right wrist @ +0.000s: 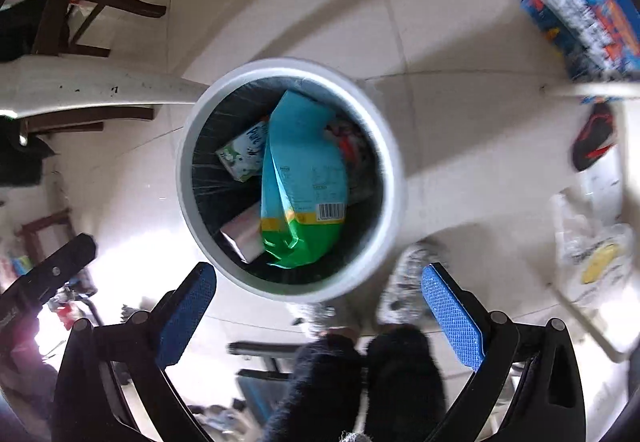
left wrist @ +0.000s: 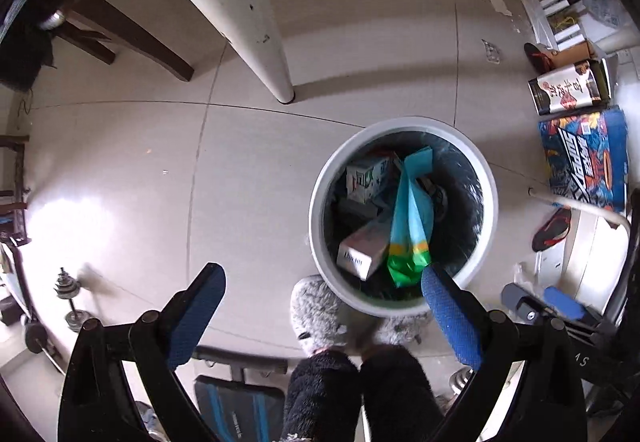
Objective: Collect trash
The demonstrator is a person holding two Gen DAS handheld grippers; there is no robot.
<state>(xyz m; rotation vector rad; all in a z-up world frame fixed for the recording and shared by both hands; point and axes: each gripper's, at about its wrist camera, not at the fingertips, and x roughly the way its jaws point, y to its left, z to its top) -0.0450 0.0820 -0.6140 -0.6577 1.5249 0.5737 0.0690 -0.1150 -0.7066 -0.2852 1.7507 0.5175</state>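
Observation:
A round white trash bin (left wrist: 486, 178) (right wrist: 394, 166) with a dark liner stands on the tiled floor. Inside lie a light-blue and green snack bag (left wrist: 412, 218) (right wrist: 304, 178), a small milk carton (left wrist: 366, 178) (right wrist: 244, 152) and a silver box (left wrist: 362, 248) (right wrist: 242, 232). My left gripper (left wrist: 322, 280) hangs open above the floor, and its right blue pad (left wrist: 448, 316) overlaps the bin's near rim. My right gripper (right wrist: 318, 278) is open straight above the bin's near rim. Nothing sits between either pair of pads.
A white table leg (left wrist: 256, 22) rises beside the bin, with a dark wooden chair (left wrist: 132, 26) behind it. Boxes (left wrist: 582, 162), shoes (left wrist: 552, 228) and bags lie along the right side. A person's grey fuzzy slippers (left wrist: 316, 316) and dark trouser legs are below the grippers. Dumbbells (left wrist: 70, 300) stand at left.

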